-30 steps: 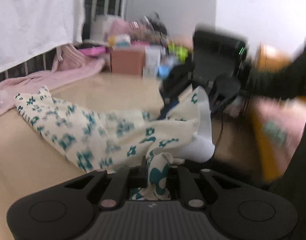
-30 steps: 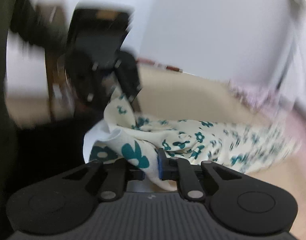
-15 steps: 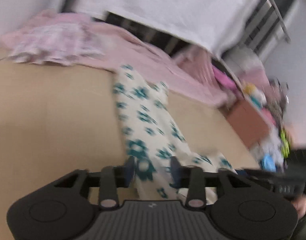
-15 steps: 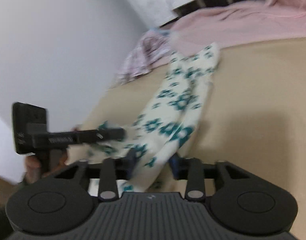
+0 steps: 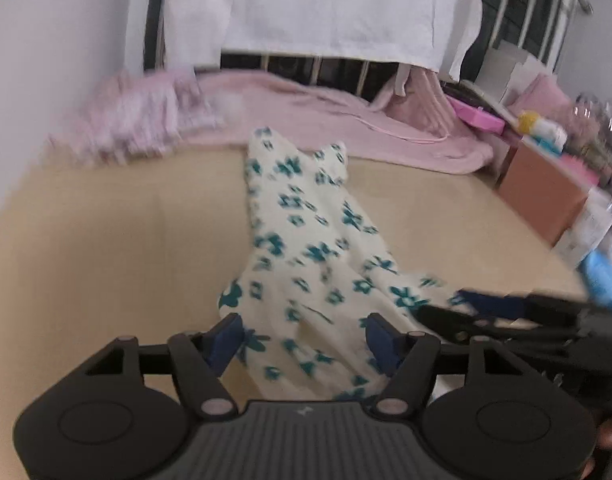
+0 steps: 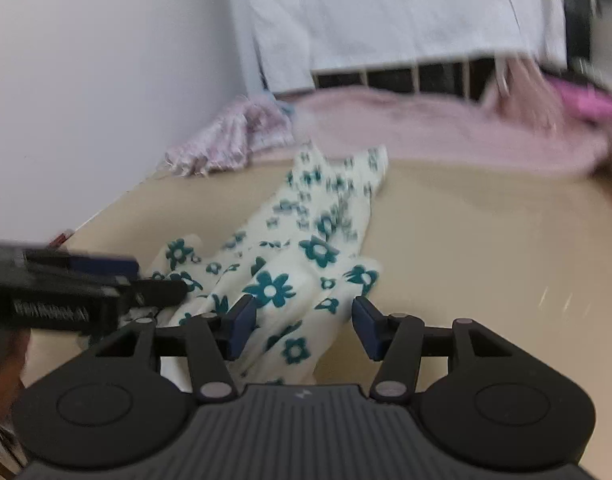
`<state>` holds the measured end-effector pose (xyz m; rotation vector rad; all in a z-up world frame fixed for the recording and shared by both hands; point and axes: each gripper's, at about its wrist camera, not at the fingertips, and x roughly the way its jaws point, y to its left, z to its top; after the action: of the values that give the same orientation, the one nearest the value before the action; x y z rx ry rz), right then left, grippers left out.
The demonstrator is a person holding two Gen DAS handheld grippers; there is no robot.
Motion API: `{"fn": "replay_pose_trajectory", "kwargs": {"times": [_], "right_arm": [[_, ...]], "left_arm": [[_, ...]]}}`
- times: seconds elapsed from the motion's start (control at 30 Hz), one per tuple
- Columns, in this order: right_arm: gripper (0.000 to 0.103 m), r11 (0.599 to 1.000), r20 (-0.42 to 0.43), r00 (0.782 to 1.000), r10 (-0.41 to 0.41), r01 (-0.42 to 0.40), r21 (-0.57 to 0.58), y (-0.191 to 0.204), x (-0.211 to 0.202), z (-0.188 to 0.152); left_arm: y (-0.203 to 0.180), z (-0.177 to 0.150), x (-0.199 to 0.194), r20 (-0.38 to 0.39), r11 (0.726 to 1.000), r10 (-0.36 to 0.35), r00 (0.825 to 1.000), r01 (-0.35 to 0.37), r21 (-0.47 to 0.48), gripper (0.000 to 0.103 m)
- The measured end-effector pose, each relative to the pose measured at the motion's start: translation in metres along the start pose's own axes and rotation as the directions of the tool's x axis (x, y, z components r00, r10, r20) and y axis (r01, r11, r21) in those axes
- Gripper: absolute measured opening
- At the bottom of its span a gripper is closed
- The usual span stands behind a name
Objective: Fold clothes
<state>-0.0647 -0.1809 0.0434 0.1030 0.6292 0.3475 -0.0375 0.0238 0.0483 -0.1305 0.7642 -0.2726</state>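
A wide beige bench point(image 5: 105, 248) is seen in both wrist views, and every place below is given from the floral garment point(image 5: 306, 256) laid along its middle. This cream garment with teal flowers is spread in a long, narrowing strip, its two-pointed far end reaching toward the pink blanket point(image 5: 346, 120), which is heaped along the bench's far edge just beyond the garment. Above and behind the garment a white sheet point(image 5: 326, 8) is hung over dark railings. To the far left of the garment a crumpled pink-and-white cloth point(image 5: 137, 124) is seen, though it is blurred. Far to the right of the garment a reddish-brown box point(image 5: 542, 184) is set among small clutter that cannot be made out.

The near end of the garment is framed by the left gripper point(image 5: 303, 338); its jaws have just been opening and are now held apart, with the fabric lying loosely between the blue pads and pressed by neither. The right gripper point(image 6: 299, 320) is likewise parted, its jaws having just been opening, and the garment's near right corner is seen between the pads without being pinched. In the left wrist view the right gripper point(image 5: 462, 308) is seen just right of the garment's near end.
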Motion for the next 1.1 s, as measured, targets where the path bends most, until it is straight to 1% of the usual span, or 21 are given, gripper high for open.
{"fn": "replay_pose_trajectory", "kwargs": {"times": [0.03,0.07,0.1,0.17,0.23,0.3,0.33,0.43,0.5,0.53,0.6,0.63,0.67,0.7,0.77,0.83,0.9,0.97,1.0,1.03,1.1], "right_arm": [[0.053,1.000,0.002,1.000,0.017,-0.017,0.022,-0.001,0.003,-0.002],[0.050,0.998,0.005,0.999,0.033,-0.033,0.045,-0.002,0.006,-0.003],[0.047,0.997,0.006,0.999,0.048,-0.048,0.066,-0.003,0.007,-0.005],[0.028,0.989,-0.003,0.996,0.092,-0.091,0.118,-0.007,0.008,-0.007],[0.016,0.977,0.003,0.991,0.137,-0.135,0.166,-0.012,0.006,-0.009],[0.010,0.951,0.053,0.975,0.216,-0.222,0.214,-0.019,0.000,-0.013],[0.010,0.932,0.090,0.962,0.258,-0.272,0.238,-0.024,-0.007,-0.016],[0.010,0.863,0.180,0.919,0.351,-0.391,0.319,-0.042,-0.019,-0.021],[0.010,0.794,0.185,0.896,0.404,-0.444,0.415,-0.057,-0.008,-0.024],[0.010,0.759,0.183,0.888,0.422,-0.456,0.464,-0.064,0.000,-0.025],[0.010,0.711,0.146,0.899,0.412,-0.417,0.566,-0.078,0.019,-0.031],[0.010,0.703,0.122,0.909,0.398,-0.388,0.596,-0.080,0.025,-0.033],[0.013,0.707,0.098,0.920,0.379,-0.356,0.611,-0.081,0.030,-0.035],[0.018,0.745,0.074,0.935,0.347,-0.323,0.584,-0.076,0.030,-0.034],[0.021,0.813,0.035,0.960,0.279,-0.256,0.524,-0.065,0.029,-0.033],[0.029,0.877,0.039,0.979,0.202,-0.198,0.438,-0.052,0.018,-0.027],[0.030,0.933,0.072,0.991,0.113,-0.131,0.336,-0.039,0.000,-0.020],[0.029,0.967,0.118,0.991,0.063,-0.090,0.237,-0.027,-0.020,-0.013],[0.026,0.978,0.138,0.989,0.057,-0.083,0.189,-0.020,-0.028,-0.010],[0.016,0.986,0.143,0.987,0.076,-0.095,0.137,-0.013,-0.035,-0.008],[0.013,0.991,0.103,0.988,0.113,-0.119,0.055,0.004,-0.031,-0.008]], "left_arm": [[0.003,0.000,0.001,-0.016,1.000,-0.023,1.000,0.023,-0.019,0.037],[0.006,0.002,0.003,-0.028,0.999,-0.040,0.999,0.039,-0.032,0.026],[0.007,0.003,0.004,-0.035,0.998,-0.046,0.998,0.045,-0.038,0.019],[0.009,0.003,0.002,-0.020,0.998,-0.055,0.998,0.054,-0.043,0.015],[0.015,0.002,0.000,0.020,0.992,-0.106,0.994,0.107,-0.070,0.005],[0.020,0.000,-0.008,0.092,0.978,-0.185,0.979,0.192,-0.084,0.005],[0.022,-0.002,-0.014,0.148,0.963,-0.250,0.957,0.262,-0.070,0.005],[0.030,-0.006,-0.018,0.193,0.926,-0.353,0.916,0.371,-0.071,0.006],[0.047,-0.004,0.007,0.133,0.879,-0.400,0.907,0.421,-0.226,0.006],[0.056,-0.005,0.021,0.094,0.859,-0.398,0.912,0.407,-0.309,0.006],[0.071,-0.007,0.040,0.046,0.826,-0.403,0.914,0.385,-0.411,0.006],[0.072,-0.010,0.041,0.042,0.831,-0.391,0.919,0.373,-0.413,0.010],[0.073,-0.012,0.043,0.038,0.836,-0.379,0.924,0.360,-0.414,0.016],[0.073,-0.014,0.043,0.035,0.842,-0.368,0.929,0.349,-0.412,0.020],[0.069,-0.015,0.042,0.038,0.863,-0.348,0.937,0.336,-0.379,0.020],[0.063,-0.014,0.040,0.039,0.882,-0.326,0.945,0.319,-0.347,0.020],[0.059,-0.014,0.039,0.039,0.899,-0.311,0.950,0.307,-0.313,0.020],[0.055,-0.014,0.039,0.036,0.909,-0.305,0.952,0.302,-0.287,0.020],[0.055,-0.013,0.038,0.033,0.912,-0.304,0.952,0.301,-0.278,0.020],[0.056,-0.013,0.037,0.030,0.913,-0.306,0.952,0.302,-0.274,0.020],[0.057,-0.013,0.037,0.026,0.910,-0.310,0.950,0.304,-0.280,0.020]]}}
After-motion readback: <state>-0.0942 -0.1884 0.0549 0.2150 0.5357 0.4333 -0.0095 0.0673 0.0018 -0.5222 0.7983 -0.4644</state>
